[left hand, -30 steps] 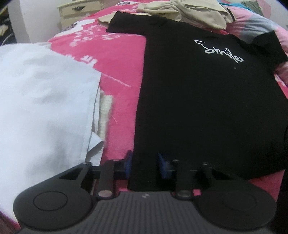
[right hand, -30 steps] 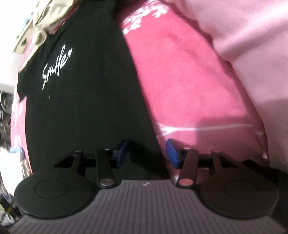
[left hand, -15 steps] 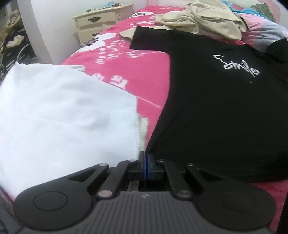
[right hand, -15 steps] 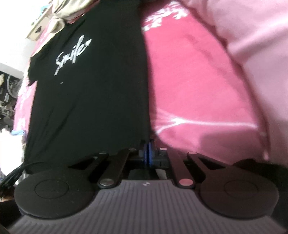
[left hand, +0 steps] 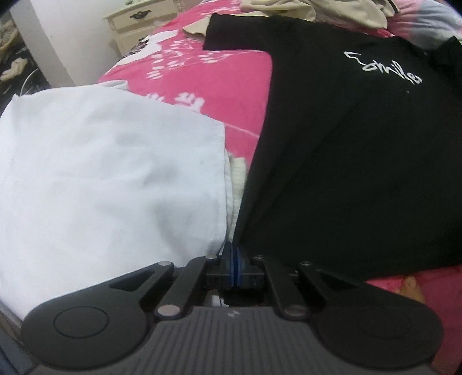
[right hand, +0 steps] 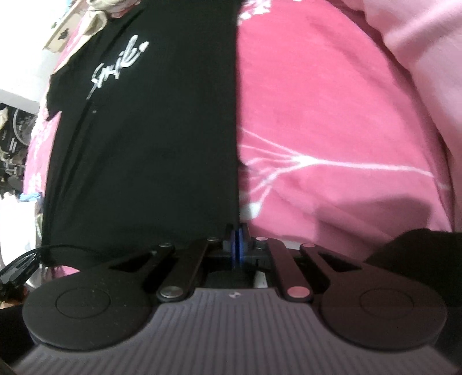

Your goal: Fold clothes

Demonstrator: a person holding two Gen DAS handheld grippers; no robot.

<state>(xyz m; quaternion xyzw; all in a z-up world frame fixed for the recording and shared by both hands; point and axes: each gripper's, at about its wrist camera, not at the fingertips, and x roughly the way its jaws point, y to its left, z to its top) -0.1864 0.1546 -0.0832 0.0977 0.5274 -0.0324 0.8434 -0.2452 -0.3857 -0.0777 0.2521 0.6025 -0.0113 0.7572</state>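
Pink bedding with a white flower print [left hand: 219,78] is covering the bed on which a black T-shirt [left hand: 361,161] is lying spread out, front up, its white script lettering [left hand: 384,69] showing, both sleeves out to the sides and the collar end pointing away from the cameras. Nearest the cameras is the hem, and both tongs are working there: the left tongs [left hand: 232,261] are sitting pinched together at the hem's left corner, and the right tongs [right hand: 238,242] are sitting pinched together at the right corner, where the shirt's side edge is meeting the bedding. Each pair looks to be gripping the cloth, though the exact bite is hidden behind the blue pads. The step in hand, as I judge it, is taking hold of the hem by its two corners for a fold. What that calls for next is lifting both corners together, keeping the hem taut between them so the cloth is not sagging, and carrying it up toward the collar. Just left of the shirt a white cloth [left hand: 109,173] is lying flat, close enough to be caught in the lift. Beyond the collar, beige clothes [left hand: 317,8] are lying in a heap, and a cream nightstand [left hand: 138,17] is standing beside the bed.
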